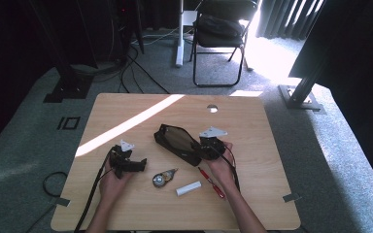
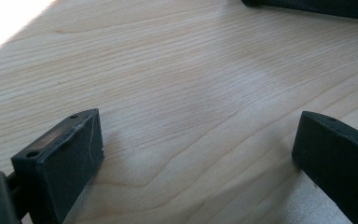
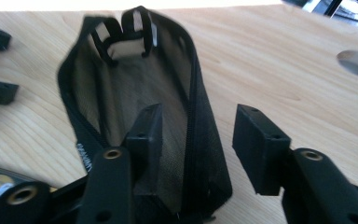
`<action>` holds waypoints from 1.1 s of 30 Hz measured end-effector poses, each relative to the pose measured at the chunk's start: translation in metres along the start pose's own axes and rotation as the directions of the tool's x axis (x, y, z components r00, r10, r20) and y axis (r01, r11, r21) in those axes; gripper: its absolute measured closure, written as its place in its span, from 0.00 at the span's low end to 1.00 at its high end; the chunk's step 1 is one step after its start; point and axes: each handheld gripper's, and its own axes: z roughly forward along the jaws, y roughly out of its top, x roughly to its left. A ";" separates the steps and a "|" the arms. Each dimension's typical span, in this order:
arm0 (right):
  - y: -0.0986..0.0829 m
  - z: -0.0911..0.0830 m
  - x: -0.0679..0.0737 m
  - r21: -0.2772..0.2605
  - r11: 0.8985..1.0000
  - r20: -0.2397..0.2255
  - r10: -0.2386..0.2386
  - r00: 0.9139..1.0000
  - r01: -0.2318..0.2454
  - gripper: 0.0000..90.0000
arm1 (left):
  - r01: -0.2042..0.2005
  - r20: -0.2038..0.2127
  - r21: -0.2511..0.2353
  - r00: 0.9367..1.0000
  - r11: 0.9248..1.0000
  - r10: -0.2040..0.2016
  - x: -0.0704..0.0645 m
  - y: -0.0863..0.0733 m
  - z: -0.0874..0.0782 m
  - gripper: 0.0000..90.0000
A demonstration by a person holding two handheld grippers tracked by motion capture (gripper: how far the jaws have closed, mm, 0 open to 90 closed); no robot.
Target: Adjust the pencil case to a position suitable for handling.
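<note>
A black mesh pouch (image 1: 175,141) lies open in the middle of the wooden table (image 1: 252,145). My right gripper (image 1: 199,148) is at its right end. In the right gripper view the pouch (image 3: 116,93) gapes towards me, and the right gripper (image 3: 200,140) stands open astride its zipper edge, one jaw inside the pouch and one outside. My left gripper (image 1: 137,165) rests left of the pouch, pointing right. It is open (image 2: 200,154) with only bare wood between its jaws, and a corner of the pouch (image 2: 317,5) shows far off.
A correction tape dispenser (image 1: 164,178), a white stick (image 1: 188,188) and a red pen (image 1: 211,183) lie near the front edge between my hands. A cable hole (image 1: 212,108) sits at the table's back. A folding chair (image 1: 221,34) stands beyond the table.
</note>
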 end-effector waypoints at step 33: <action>-0.033 -0.020 -0.033 0.075 0.982 0.071 -0.177 0.982 0.172 0.82 | -0.002 0.000 0.001 1.000 1.000 0.002 0.000 0.000 0.000 0.03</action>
